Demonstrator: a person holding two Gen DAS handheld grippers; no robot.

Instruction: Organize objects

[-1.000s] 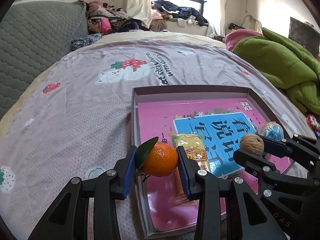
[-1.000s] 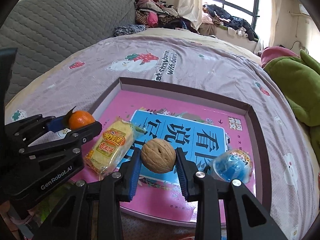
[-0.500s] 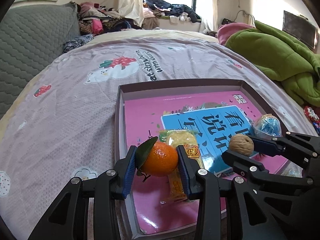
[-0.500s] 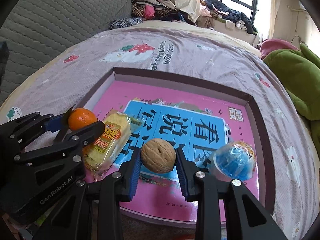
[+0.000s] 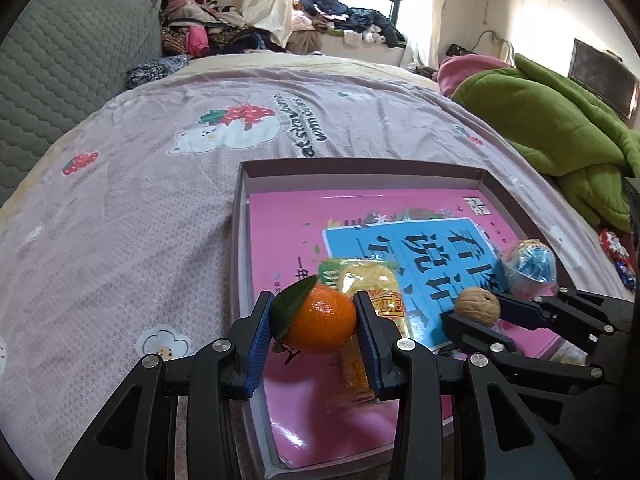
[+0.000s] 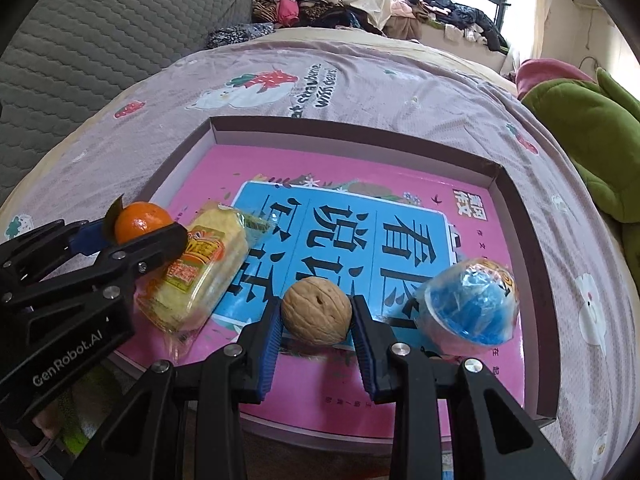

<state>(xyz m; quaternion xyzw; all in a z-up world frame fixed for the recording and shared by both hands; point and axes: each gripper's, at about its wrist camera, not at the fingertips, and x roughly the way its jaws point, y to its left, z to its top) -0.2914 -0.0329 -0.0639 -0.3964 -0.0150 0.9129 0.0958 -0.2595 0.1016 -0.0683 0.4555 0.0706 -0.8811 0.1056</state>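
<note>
My left gripper is shut on an orange tangerine with a green leaf, held above the near left corner of a shallow box. My right gripper is shut on a brown walnut above the box's near edge. The box holds a pink book with a blue panel. On the book lie a yellow wrapped snack and a blue wrapped round item. In the left wrist view the walnut and right gripper show at the right.
The box sits on a bed with a pale purple strawberry-print sheet. A green quilt is bunched at the right. A grey quilted headboard stands at the left, and piled clothes lie by the window.
Both grippers keep their holds on the tangerine and the walnut. The view has drifted slightly, so the box sits a little further right and lower in the left wrist view.
</note>
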